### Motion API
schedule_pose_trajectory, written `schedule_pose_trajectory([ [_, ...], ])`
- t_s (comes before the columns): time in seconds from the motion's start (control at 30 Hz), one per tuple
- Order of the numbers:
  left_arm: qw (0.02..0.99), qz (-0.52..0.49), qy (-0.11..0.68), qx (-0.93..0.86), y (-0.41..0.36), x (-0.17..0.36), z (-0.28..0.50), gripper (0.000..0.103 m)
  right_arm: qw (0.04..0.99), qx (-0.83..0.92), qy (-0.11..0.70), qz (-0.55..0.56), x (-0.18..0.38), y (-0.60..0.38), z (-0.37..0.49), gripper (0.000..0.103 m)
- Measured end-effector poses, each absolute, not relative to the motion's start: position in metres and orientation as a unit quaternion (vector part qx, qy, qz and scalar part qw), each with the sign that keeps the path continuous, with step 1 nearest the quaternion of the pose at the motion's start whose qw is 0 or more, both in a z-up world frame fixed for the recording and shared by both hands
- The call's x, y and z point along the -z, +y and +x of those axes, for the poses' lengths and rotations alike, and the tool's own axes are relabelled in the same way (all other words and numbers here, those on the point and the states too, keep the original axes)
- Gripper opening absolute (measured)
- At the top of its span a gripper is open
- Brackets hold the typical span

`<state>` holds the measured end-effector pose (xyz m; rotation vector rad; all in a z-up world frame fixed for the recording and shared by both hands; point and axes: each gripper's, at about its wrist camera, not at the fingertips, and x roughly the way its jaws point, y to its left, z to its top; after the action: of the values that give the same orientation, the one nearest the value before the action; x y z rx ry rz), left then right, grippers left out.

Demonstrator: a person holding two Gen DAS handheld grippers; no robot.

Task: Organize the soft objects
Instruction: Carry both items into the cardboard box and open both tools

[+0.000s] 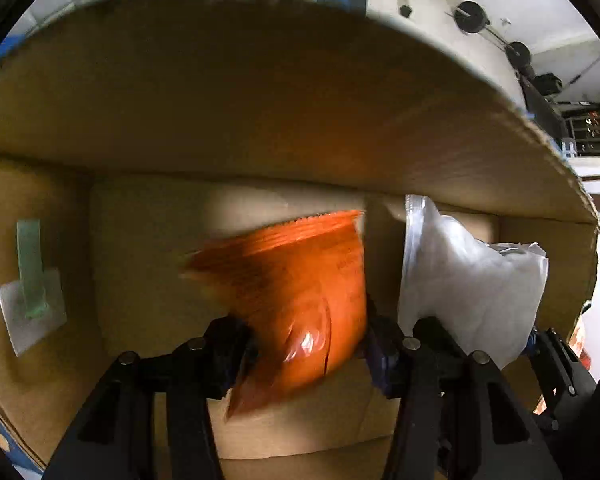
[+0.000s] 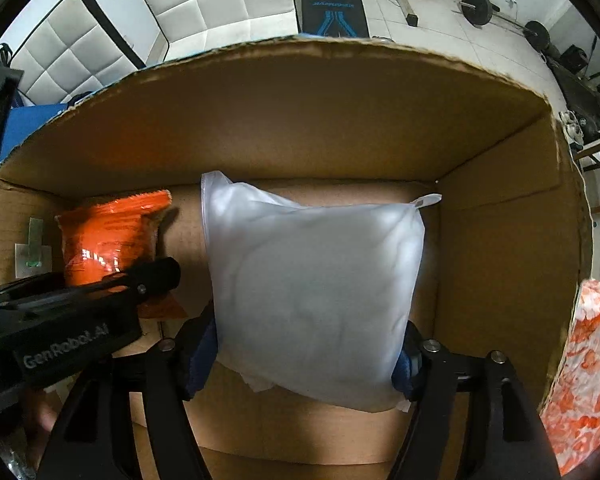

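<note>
Both grippers down inside cardboard box (image 2: 300, 120), left gripper (image 1: 304, 344) with orange snack packet (image 1: 296, 304) between its jaws, grip unclear through blur, right gripper (image 2: 308, 352) clamped on white soft bag (image 2: 316, 288), packet left of bag, apart

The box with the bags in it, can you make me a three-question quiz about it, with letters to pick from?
1. Where are both bags?
A. inside the cardboard box
B. on the couch
C. on the floor

2. What colour is the bag between the left claw's fingers?
A. green
B. orange
C. black

3. How is the white bag in the right claw?
A. lying loose, far from the claw
B. hanging from one corner
C. between the two fingers

Answers: 1 A, cardboard walls surround both bags. 2 B, the orange bag sits between the left fingers. 3 C, a finger sits at each side of the white bag.
</note>
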<state>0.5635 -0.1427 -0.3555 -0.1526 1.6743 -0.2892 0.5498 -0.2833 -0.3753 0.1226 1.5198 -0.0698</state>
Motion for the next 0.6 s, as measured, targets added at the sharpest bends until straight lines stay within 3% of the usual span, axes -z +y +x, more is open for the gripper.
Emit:
schedule_pose_trajectory([
  [0.37, 0.677, -0.026, 0.728, 0.101, -0.152, 0.321, 0.55, 0.092, 0.718, 0.03, 0.694, 0.034, 0.369, -0.279, 0.551, 0.086],
  [0.5, 0.701, -0.016, 0.706, 0.097, -0.151, 0.293, 0.537, 0.095, 0.724, 0.031, 0.688, 0.036, 0.355, -0.281, 0.546, 0.098],
  [0.6, 0.716, -0.007, 0.693, 0.092, -0.148, 0.28, 0.525, 0.103, 0.73, 0.027, 0.681, 0.045, 0.342, -0.281, 0.537, 0.103],
])
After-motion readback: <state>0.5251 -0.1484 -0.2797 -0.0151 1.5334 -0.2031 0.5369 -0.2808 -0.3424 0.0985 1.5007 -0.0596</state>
